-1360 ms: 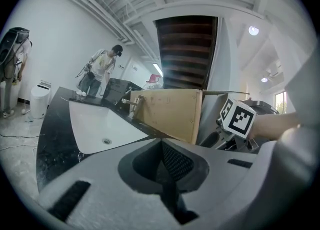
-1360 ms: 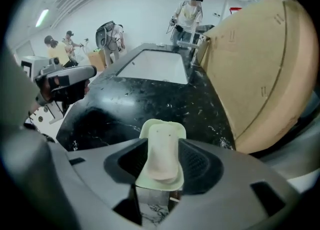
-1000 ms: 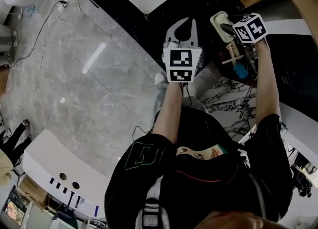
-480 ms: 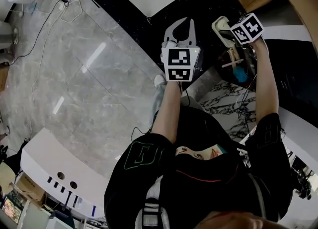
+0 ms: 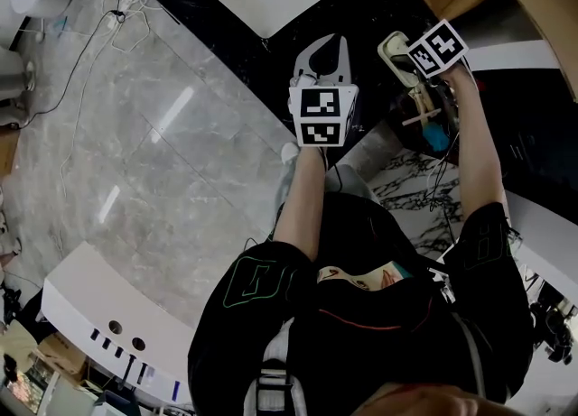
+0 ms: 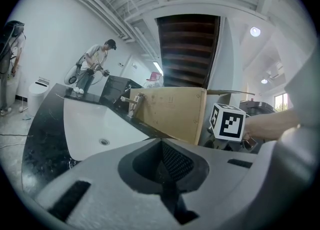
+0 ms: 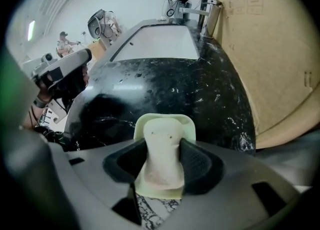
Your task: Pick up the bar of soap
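Right tool [image 7: 163,168] clamped on the bar of soap [image 7: 161,144]; both pads press its long flanks in a narrow pinch, with the bar lying along the tool's axis; the grip sits about mid-length, probably so the slick bar cannot squirt forward or back. Under the soap is a pale green dish [image 7: 144,123]; its rim shows beyond the bar and below it; it sits near the edge of the black marble table [image 7: 200,89]; from this angle I cannot tell whether the bar has cleared the dish, nor whether the dish would rise with it. White sink [image 7: 160,44] farther along the table; brown board [image 7: 270,59] stands at the right.

Left tool [image 6: 167,174] has its jaws together with nothing between them; it is held off to the left of the soap, not touching it; likely parked there to keep the reach clear.

Judgement: grasp made, lift to follow; pull straight up with a firm squeeze; the risk is the bar slipping out or sticking to the dish.
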The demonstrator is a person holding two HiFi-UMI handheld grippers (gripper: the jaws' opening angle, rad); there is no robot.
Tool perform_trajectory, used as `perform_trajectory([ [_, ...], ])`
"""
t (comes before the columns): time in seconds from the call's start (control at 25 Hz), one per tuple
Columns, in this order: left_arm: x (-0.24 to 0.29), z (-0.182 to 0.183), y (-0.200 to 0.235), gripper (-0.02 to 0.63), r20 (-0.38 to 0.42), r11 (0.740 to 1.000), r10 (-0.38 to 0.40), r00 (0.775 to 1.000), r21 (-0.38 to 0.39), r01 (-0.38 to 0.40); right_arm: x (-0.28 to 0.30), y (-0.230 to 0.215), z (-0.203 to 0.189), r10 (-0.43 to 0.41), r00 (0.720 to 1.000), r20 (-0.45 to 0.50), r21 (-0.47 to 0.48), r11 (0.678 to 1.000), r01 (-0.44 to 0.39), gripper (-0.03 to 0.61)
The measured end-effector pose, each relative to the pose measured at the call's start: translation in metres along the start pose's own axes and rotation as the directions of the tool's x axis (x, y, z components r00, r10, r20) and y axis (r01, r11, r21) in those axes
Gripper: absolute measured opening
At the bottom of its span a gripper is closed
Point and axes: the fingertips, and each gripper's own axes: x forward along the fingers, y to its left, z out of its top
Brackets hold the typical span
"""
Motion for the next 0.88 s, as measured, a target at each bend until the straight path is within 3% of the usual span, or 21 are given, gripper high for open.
perform_trajectory([
  [0.28,-0.011,0.016,-0.002,0.008,0.026,1.000,0.008,1.000,0.018,-0.008,-0.003,0.001,0.000,-0.012,0.999,0.046,0.010,1.000,0.011,0.206],
  [0.64,-0.034,0.047,0.026,0.008,0.095,0.996,0.087,0.992,0.029,-0.090,-0.009,0.004,-0.004,-0.065,0.990,0.124,-0.006,0.998,0.066,0.202],
  [0.76,-0.034,0.056,0.025,0.008,0.111,0.995,0.081,0.991,0.042,-0.086,-0.022,0.007,0.005,-0.074,0.976,0.203,0.016,0.997,0.072,0.202],
  [0.88,-0.034,0.065,0.018,0.008,0.125,0.995,0.065,0.990,0.062,-0.073,-0.043,0.013,0.019,-0.080,0.942,0.325,0.040,0.997,0.071,0.202],
])
